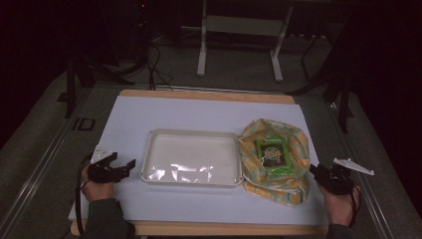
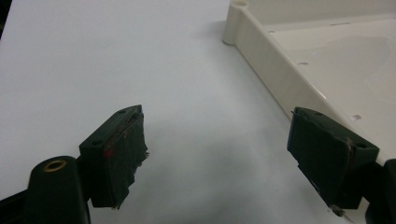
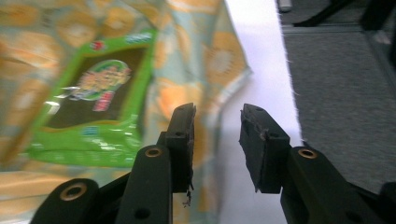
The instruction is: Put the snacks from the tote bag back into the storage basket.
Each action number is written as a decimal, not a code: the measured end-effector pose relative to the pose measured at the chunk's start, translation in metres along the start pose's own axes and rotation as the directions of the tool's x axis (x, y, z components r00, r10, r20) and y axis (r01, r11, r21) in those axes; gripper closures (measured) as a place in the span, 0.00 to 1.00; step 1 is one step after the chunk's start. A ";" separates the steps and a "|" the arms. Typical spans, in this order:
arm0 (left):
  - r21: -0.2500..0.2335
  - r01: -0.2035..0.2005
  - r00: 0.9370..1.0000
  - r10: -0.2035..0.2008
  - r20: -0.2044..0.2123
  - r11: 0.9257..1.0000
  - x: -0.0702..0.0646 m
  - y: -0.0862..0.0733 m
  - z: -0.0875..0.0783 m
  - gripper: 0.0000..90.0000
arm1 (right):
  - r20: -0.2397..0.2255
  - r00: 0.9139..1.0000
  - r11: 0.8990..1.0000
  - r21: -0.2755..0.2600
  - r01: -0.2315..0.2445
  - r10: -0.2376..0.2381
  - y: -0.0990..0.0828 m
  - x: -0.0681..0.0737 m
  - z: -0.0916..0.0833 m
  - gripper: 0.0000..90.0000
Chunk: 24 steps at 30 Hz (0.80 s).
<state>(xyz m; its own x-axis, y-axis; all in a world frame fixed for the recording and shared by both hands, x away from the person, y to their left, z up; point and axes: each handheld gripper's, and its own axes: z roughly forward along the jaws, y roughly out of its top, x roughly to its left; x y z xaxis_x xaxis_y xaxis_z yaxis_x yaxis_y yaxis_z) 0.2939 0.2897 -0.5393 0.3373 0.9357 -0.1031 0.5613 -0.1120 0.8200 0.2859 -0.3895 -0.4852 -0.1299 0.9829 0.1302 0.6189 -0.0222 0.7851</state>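
- Orange-and-pale-green patterned cloth of the bag (image 1: pixel 272 164) lies just ahead of the right gripper (image 3: pixel 217 135); a green snack packet (image 1: pixel 271 155) is seen lying in the bag's open mouth, beyond and to the left of that gripper's jaws.
- Judged step: the near edge of the bag is to be approached; the cloth is best pinched at one layer of its rim, low and square, so that the packet is not dragged.
- Right gripper: jaws are held partly open, a narrow gap between them; nothing is gripped or touched.
- Left gripper (image 2: pixel 219 158): jaws are spread wide over the white sheet (image 2: pixel 93 60), empty; the cream tray (image 2: pixel 280 74) stands just to its right.
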 end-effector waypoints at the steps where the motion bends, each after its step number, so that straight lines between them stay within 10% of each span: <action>1: 0.000 -0.001 1.000 0.001 0.000 1.000 0.000 0.000 0.000 0.22 | -0.012 1.000 1.000 0.000 -0.001 0.001 0.001 0.001 -0.001 0.71; 24: 0.015 -0.019 1.000 0.019 -0.001 1.000 -0.001 0.001 0.002 0.23 | -0.097 0.992 0.994 0.062 0.085 -0.079 0.033 0.029 -0.005 0.70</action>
<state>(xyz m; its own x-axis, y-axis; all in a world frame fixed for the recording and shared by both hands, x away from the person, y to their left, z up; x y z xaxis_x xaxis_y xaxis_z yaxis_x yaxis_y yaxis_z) 0.2950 0.2878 -0.5396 0.3471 0.9338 -0.0868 0.5663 -0.1349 0.8131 0.2981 -0.3629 -0.4527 -0.2531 0.9592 0.1258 0.6525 0.0732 0.7543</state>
